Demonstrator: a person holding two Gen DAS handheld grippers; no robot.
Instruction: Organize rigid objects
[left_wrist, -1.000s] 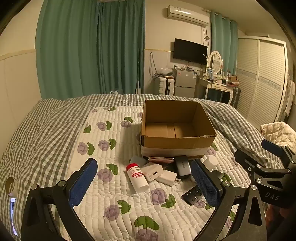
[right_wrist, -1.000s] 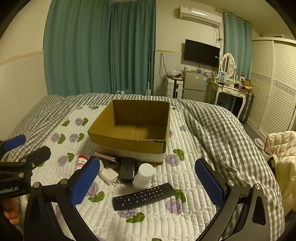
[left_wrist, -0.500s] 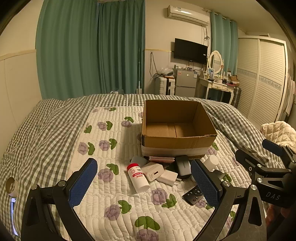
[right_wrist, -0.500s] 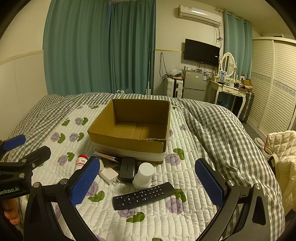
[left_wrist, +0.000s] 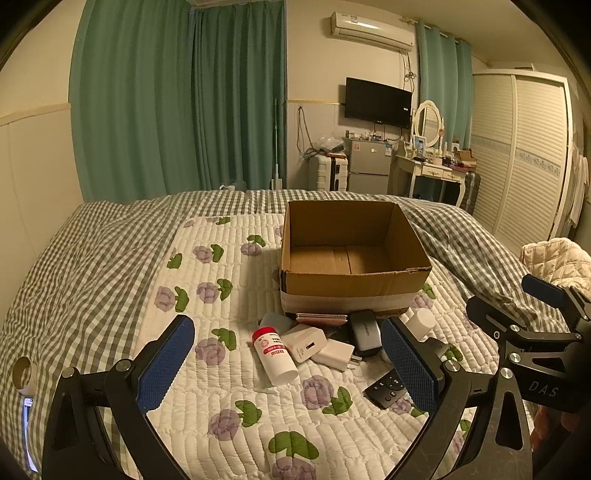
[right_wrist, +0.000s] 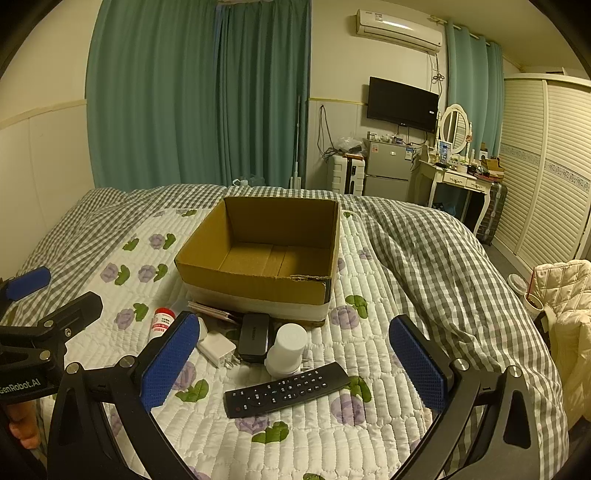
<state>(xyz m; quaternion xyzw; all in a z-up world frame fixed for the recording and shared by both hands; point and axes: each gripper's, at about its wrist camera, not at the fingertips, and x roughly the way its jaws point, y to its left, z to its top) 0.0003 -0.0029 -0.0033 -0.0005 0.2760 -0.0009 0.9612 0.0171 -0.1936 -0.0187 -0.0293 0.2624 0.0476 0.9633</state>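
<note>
1. An open cardboard box (right_wrist: 258, 264) sits on the floral quilt (left_wrist: 221, 387) in the middle of the bed, flaps off, plain brown inside, with a pale band of tape around its base and a small tear on its near rim at the right.
2. Right in front of the box lies a tight huddle of small hard items, all touching or nearly so.
3. A white bottle with a red cap (left_wrist: 275, 354) lies on its side at the left of the huddle, red print on its label, cap pointing toward the box.
4. Just beside it rest two white chargers (left_wrist: 321, 349), one overlapping the other, the nearer one showing its metal prongs.
5. A dark rectangular case (right_wrist: 253, 336) lies flat behind the chargers, close against the box front, next to a thin stack of pinkish cards (left_wrist: 320, 318).
6. A white cylinder (right_wrist: 287, 349) stands upright beside the dark case.
7. A long black remote (right_wrist: 288, 389) lies nearest the cameras, buttons up, angled across the quilt, one end just by the white cylinder.
8. The left gripper (left_wrist: 286, 367) hovers above the quilt with its blue pads spread wide, nothing between them.
9. The right gripper (right_wrist: 291, 369) hangs likewise over the remote, jaws wide apart and empty.
</note>
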